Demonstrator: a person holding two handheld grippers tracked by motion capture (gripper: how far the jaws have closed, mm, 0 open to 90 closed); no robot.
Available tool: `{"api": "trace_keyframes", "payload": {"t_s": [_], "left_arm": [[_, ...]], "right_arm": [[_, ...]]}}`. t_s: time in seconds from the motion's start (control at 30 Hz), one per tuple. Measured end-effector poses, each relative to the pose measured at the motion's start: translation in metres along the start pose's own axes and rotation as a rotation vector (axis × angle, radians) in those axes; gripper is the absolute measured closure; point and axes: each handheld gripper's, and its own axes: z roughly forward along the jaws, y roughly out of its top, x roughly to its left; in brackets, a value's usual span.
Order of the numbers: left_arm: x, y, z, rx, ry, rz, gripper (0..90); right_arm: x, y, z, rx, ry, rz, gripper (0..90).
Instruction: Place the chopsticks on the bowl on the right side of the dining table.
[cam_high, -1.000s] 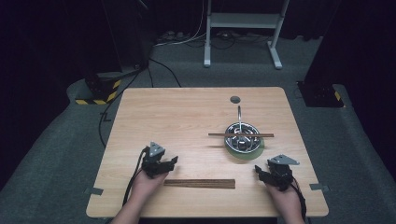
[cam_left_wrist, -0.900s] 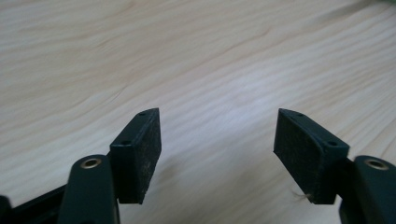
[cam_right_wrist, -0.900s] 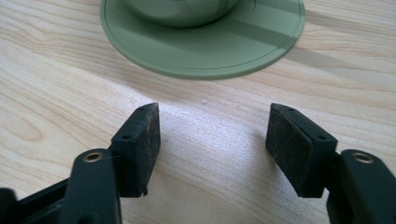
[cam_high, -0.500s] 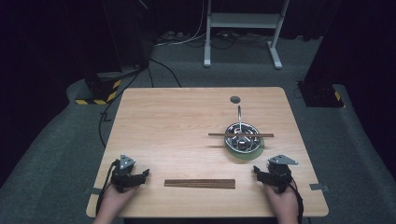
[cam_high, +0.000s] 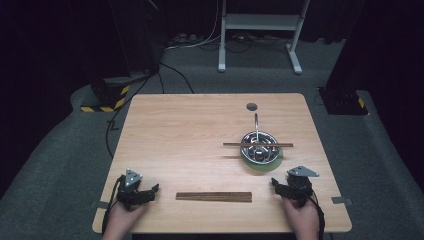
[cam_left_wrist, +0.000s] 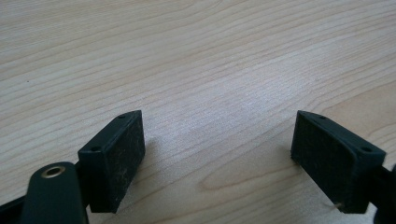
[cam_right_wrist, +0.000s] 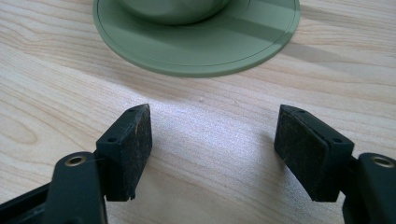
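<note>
Chopsticks (cam_high: 214, 197), a dark wooden pair lying side by side, rest flat on the surface between our two tools: to the right of the left hand-held gripper (cam_high: 150, 191) and to the left of the right hand-held gripper (cam_high: 276, 184), clear of both. We judge them light, stiff and fairly slick, and so low on the wood that a pinch from above could skate off; taking them near one end, across their width, looks the safer hold. The left hand-held gripper's jaws have just been opening and stand wide apart over bare wood, with nothing between the pads (cam_left_wrist: 120, 158). The right one is also well open and empty, its pads (cam_right_wrist: 299, 149) just short of the green saucer (cam_right_wrist: 196, 42). That saucer carries a metal bowl (cam_high: 259, 145) with a single stick (cam_high: 258, 145) laid across its rim (possibly a third chopstick, we cannot say). What sits inside the bowl is too small and glinting to make out, and the thin metal handle (cam_high: 256, 122) rising behind it is hard to read. In the right gripper view the bowl is cut off at the top edge.
</note>
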Motion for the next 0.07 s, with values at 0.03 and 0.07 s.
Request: {"api": "trace_keyframes", "payload": {"t_s": [0.03, 0.07], "left_arm": [[-0.0001, 0.0, 0.0, 0.0, 0.0, -0.001, 17.5], [-0.0001, 0.0, 0.0, 0.0, 0.0, -0.001, 17.5]], "right_arm": [[-0.0001, -0.0001, 0.0001, -0.001, -0.001, -0.002, 27.5], [0.0, -0.0002, 0.0003, -0.004, -0.003, -0.003, 27.5]]}}
